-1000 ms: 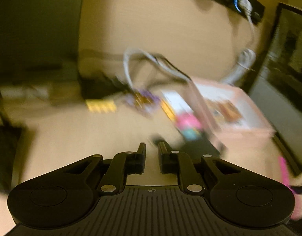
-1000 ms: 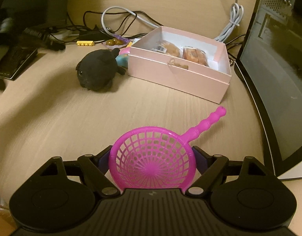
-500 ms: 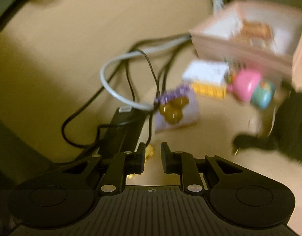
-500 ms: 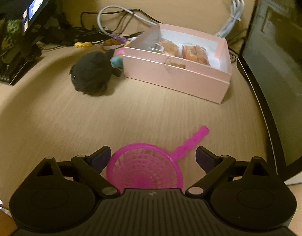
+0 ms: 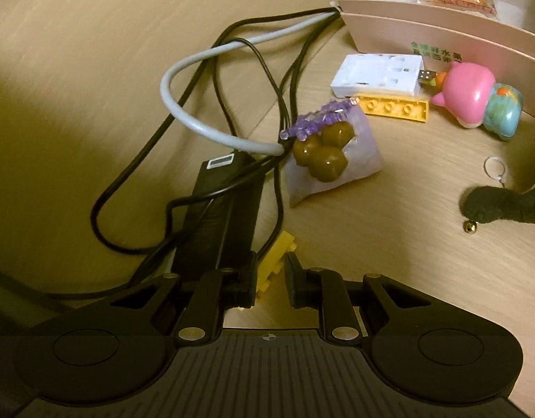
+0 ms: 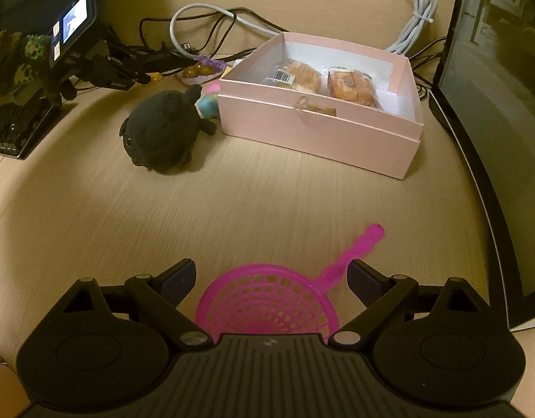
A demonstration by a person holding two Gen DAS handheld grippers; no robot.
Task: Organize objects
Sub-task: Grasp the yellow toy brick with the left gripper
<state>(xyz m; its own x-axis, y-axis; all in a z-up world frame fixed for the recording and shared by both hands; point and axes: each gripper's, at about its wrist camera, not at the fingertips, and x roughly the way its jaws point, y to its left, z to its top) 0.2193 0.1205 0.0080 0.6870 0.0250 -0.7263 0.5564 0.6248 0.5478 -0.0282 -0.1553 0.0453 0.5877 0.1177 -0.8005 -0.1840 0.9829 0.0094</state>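
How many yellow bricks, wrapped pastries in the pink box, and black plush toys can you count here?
Yellow bricks: 2
Wrapped pastries in the pink box: 2
Black plush toy: 1
Total: 5

light: dim, warm yellow | shadows: soft | blur: slight, left view | edges: fisheye bending, dark corners

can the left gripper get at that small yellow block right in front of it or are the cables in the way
Probably yes. The yellow block sits just ahead of the left gripper, showing through the narrow gap between its fingers. A black cable crosses its left edge and the black adapter crowds that side, so the jaws would need to open wider.
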